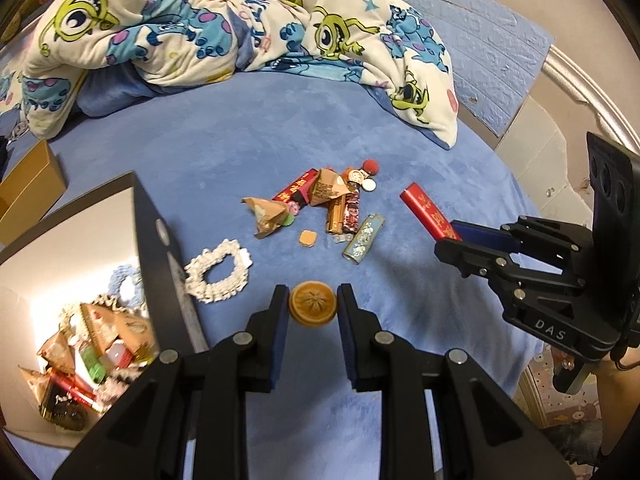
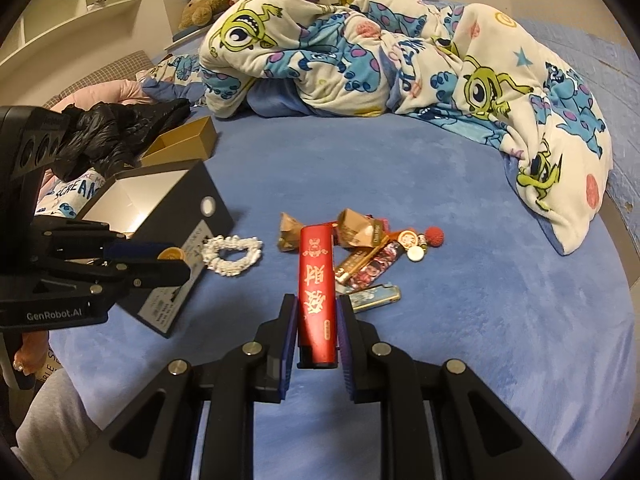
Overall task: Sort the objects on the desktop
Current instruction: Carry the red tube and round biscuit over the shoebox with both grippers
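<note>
We take the box (image 1: 100,240) as our landmark: dark outside, pale inside, open at the top, standing at the left of the blue bedcover (image 1: 400,160). It already holds wrappers, a green piece and a red stick, so we judge it to be where the sorted things go.

Just right of the box lies a white scrunchie (image 1: 216,276), flat on the cover and untouched; we would say it waits its turn.

Further right of the box, our left gripper (image 1: 313,304) is clamped on a round tan disc (image 1: 312,306), one pad on each side of its rim. A grip across the rim keeps the flat thing from slipping, and the disc looks clear of the cover, which suits a carry toward the box. In the right wrist view the disc (image 2: 172,255) shows right against the box's near corner.

Right of the box again, beyond the disc, sits the unsorted heap (image 1: 320,204): brown wrappers, a red packet, lighters, small round bits and a red ball. They lie loosely together, some overlapping, so we expect single picks from the edges to be easiest. A patterned lighter (image 1: 364,242) lies at the heap's near edge.

Farthest right of the box, our right gripper (image 2: 316,320) is closed on a red lighter (image 2: 316,280), pinched at its lower end with the long body sticking out ahead. Both things are in hand, so we judge the box is next.
</note>
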Tool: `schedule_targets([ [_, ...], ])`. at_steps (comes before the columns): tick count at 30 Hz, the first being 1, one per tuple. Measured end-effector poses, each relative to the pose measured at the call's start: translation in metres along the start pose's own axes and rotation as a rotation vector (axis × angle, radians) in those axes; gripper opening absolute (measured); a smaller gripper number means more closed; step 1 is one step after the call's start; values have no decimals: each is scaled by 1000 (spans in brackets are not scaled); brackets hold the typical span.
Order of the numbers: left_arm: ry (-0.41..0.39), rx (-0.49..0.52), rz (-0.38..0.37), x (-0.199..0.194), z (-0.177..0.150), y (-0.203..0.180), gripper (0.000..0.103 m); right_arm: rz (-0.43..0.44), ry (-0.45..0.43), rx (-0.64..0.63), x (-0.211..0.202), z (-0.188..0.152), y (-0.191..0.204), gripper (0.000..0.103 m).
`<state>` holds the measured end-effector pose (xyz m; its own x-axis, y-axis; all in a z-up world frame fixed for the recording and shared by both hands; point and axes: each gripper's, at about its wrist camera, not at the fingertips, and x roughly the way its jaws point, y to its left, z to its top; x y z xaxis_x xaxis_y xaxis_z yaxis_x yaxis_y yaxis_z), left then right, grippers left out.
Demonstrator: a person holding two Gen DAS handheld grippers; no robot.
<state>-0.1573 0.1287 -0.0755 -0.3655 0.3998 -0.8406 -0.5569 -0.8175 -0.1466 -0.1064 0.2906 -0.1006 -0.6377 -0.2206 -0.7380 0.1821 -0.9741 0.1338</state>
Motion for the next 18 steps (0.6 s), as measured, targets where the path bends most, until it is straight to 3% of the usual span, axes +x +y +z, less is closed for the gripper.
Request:
schedule_targets([
  [18,-43,-82,45,-56,-34,46,24,22,5,-51,-27,3,65,19],
])
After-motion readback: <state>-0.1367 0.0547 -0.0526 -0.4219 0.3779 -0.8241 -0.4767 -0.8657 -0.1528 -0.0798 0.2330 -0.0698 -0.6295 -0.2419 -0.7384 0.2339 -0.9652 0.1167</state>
